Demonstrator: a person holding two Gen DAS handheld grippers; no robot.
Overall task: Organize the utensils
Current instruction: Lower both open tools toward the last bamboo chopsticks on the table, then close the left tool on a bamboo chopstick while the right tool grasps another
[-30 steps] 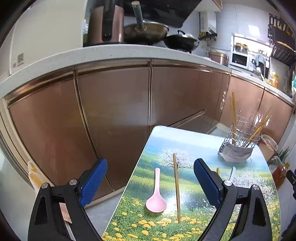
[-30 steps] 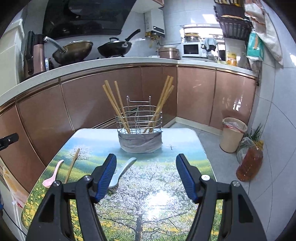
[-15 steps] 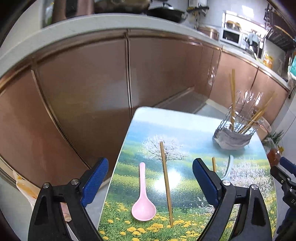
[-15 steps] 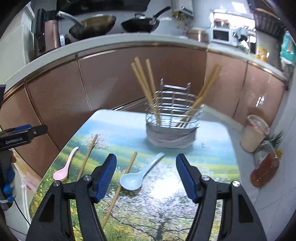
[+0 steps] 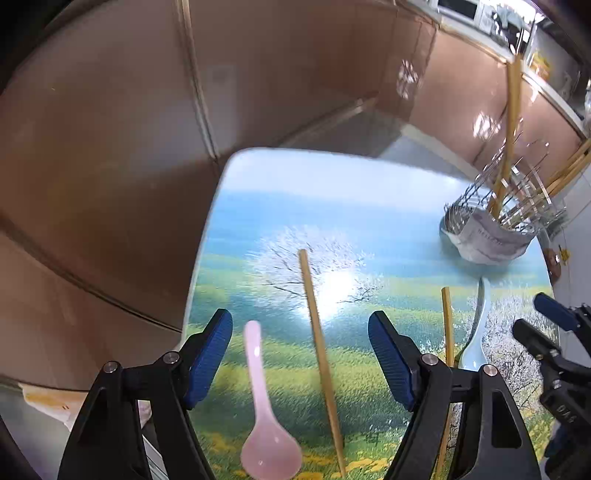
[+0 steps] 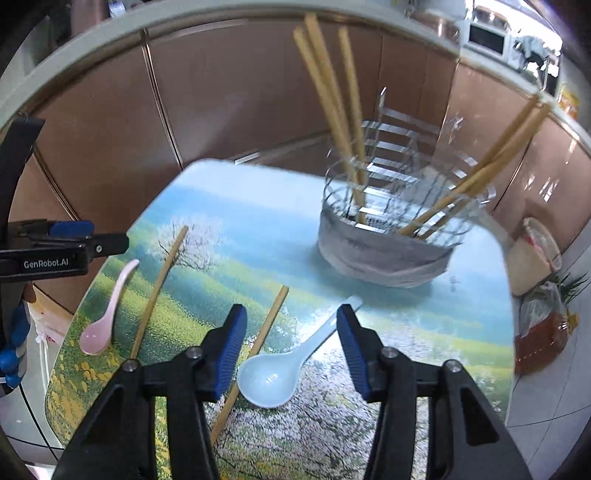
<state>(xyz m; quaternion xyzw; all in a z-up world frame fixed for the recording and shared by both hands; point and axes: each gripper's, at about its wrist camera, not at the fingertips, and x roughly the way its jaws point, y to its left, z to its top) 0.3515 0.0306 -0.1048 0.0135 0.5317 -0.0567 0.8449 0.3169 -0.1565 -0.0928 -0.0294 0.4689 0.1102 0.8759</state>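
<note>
Two hand-held grippers are narrowing, nothing pinched yet: your left hand-held gripper (image 5: 300,349) straddles the pink plastic spoon (image 5: 266,424) and a bamboo chopstick (image 5: 321,363), your right hand-held gripper (image 6: 291,341) the pale-blue spoon (image 6: 275,373); the wire utensil basket (image 6: 388,236) waits at one o'clock.

Copper-brown cabinet doors (image 6: 229,96) run in a curve behind the table (image 6: 229,206), topped by a pale countertop (image 6: 110,35). The table surface carries a printed landscape of blossoming trees and yellow flowers. On the floor past its right edge stand a lined waste bin (image 6: 532,258) and an amber bottle (image 6: 543,339). A microwave (image 6: 485,38) sits on the countertop at the far right
</note>
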